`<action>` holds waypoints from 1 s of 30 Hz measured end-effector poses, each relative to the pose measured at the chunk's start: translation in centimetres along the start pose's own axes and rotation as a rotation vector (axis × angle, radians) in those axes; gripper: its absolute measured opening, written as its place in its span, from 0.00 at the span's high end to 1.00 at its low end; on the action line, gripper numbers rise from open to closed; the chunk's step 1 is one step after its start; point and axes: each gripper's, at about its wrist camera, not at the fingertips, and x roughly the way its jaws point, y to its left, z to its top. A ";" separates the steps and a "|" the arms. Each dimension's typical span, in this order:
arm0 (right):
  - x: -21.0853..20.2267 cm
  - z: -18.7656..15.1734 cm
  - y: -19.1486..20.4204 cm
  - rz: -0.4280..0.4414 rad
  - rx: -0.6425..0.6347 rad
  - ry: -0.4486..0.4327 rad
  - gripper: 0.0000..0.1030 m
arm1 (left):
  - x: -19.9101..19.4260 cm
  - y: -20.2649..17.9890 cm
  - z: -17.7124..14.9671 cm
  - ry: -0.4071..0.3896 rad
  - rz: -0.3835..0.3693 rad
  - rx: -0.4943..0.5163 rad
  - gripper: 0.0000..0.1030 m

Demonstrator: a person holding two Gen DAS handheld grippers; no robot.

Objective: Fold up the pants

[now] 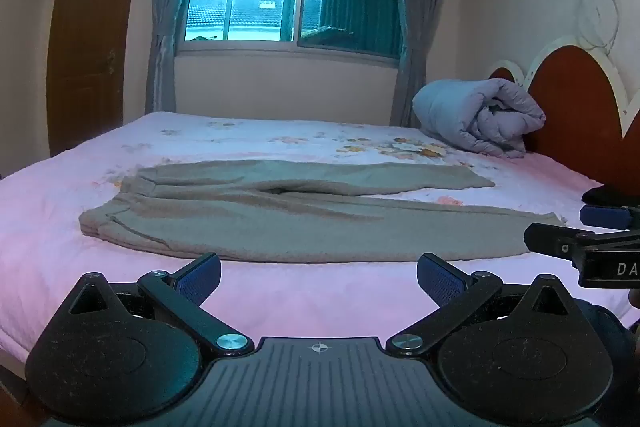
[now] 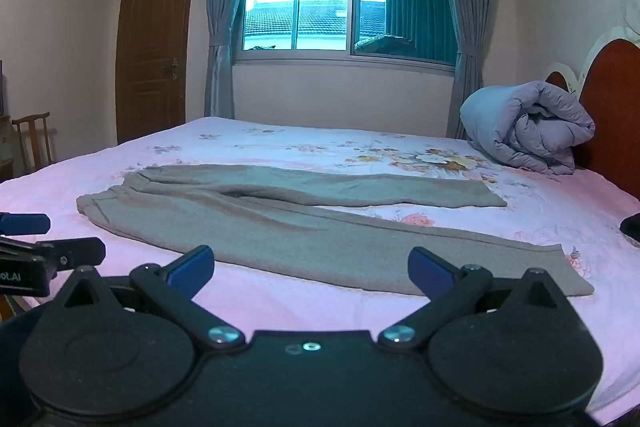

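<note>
Both tongs, left (image 1: pixel 319 273) and right (image 2: pixel 311 266), hung wide open and empty just short of the pants (image 2: pixel 304 223), which lay flat on the bed (image 2: pixel 560 203), legs apart. Pinching only the top layer, or sheet with it, would likely skew the fold.

The pants (image 1: pixel 280 215) lie flat on the bed (image 1: pixel 100 291), just ahead of the left gripper (image 1: pixel 319 277) and the right gripper (image 2: pixel 311 269) — waistband to the left, legs running right. Beyond them, far right, a rolled quilt (image 2: pixel 528 131) rests against the headboard (image 2: pixel 612 115).
</note>
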 end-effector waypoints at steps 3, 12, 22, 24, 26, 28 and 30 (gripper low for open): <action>0.0 0.0 0.0 -0.001 -0.003 0.000 0.06 | 0.1 0.0 0.0 0.000 -0.002 -0.004 0.00; 0.0 0.1 0.1 -0.001 -0.001 0.001 0.06 | 0.6 0.4 -0.7 -0.005 0.000 -0.008 0.00; 0.4 -0.3 -0.3 -0.001 0.005 0.010 0.06 | 0.4 0.5 -0.7 0.005 0.004 -0.003 0.00; 0.4 -0.3 -0.3 -0.001 0.006 0.012 0.06 | 0.5 0.4 -0.6 0.007 0.005 -0.002 0.00; 0.4 -0.3 -0.3 -0.001 0.005 0.013 0.06 | 0.4 0.4 -0.6 0.007 0.005 0.000 0.00; 0.4 -0.3 -0.2 -0.002 0.006 0.013 0.06 | 0.4 0.3 -0.5 0.007 0.006 -0.001 0.00; 0.4 -0.2 -0.2 -0.002 0.006 0.014 0.06 | 0.4 0.4 -0.6 0.008 0.006 0.000 0.00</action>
